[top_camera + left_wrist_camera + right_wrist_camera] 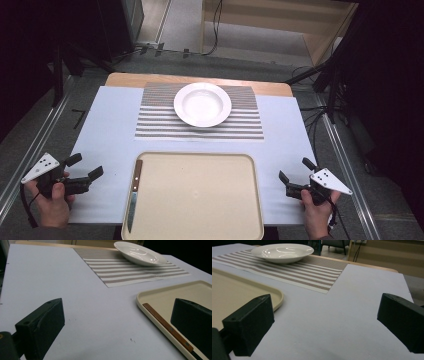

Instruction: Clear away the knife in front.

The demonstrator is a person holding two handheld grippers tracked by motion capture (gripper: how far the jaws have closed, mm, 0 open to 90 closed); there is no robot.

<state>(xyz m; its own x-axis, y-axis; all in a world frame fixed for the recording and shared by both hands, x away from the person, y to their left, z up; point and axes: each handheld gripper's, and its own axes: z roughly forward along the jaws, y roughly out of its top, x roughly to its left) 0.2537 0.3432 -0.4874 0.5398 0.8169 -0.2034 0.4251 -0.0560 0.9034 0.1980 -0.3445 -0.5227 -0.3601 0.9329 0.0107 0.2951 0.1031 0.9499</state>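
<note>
A white deep plate (202,104) rests on a striped placemat (200,125) at the back of the table. A beige tray (200,195) lies at the front middle, with a wooden-handled knife (134,192) along its left inner edge. My left gripper (85,166) is open on the white table cover, left of the tray, with nothing between its jaws. My right gripper (296,170) is open to the right of the tray, also empty. In the left gripper view the knife (167,327) and tray (150,307) lie close on the right, the plate (140,253) far off. In the right gripper view the tray (275,296) is at left.
The white table cover (110,130) has bare room on both sides of the tray and placemat. A wooden table edge (150,77) shows at the back. Metal rails (30,145) run along both sides, with cables on the floor beyond.
</note>
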